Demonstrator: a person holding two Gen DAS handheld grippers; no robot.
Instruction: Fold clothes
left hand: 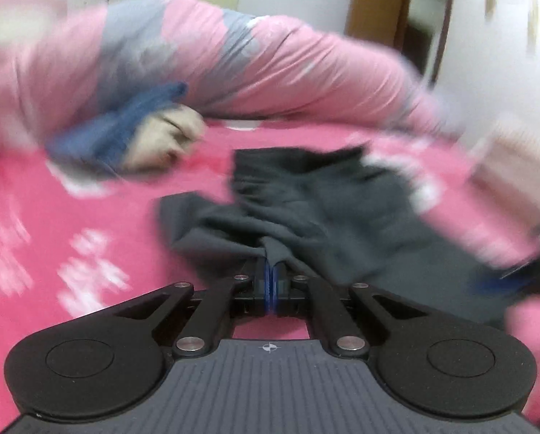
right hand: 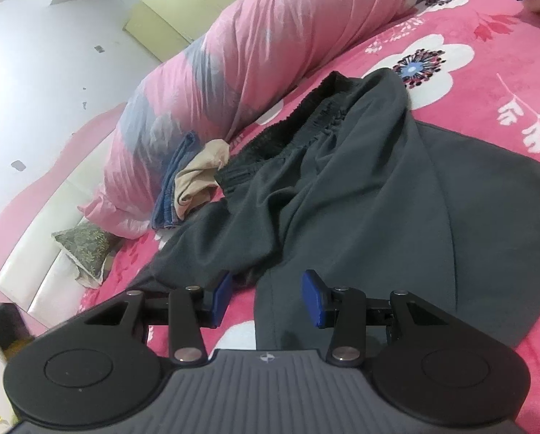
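Left tool: My left tool (left hand: 271, 271) is squeezed tight on a pinch of the dark grey pants (left hand: 306, 209). The cloth bunches up right at the blue pads (left hand: 268, 282). This picture is blurry.
Right tool: My right tool (right hand: 268, 298) has its two sides apart. Nothing is held in it. It hangs just over the pants (right hand: 360, 188), near a leg end.
Pants: They lie on the bed (right hand: 487, 72), spread out but wrinkly. The stretchy waist (right hand: 306, 126) is at the far end, near the big pillow. The legs come down toward me.
Bed: It has a bright pink cover with white flowers.
Big pillow: A long pink and grey pillow (right hand: 255, 47) lies along the far side of the bed.
Other clothes: A blue piece (right hand: 172, 184) and a tan piece (right hand: 197, 181) sit in a small heap, touching the pillow and just beside the waist of the pants. They look bunched, not folded.
Small pillow: A little green patterned one (right hand: 85, 246) is near the edge of the bed.
What is done: I think only the grab is done. I see no neat fold in the pants yet.
What is left: I think almost all of it. The pants need to be smoothed and folded. The blue and tan pieces may need folding too.
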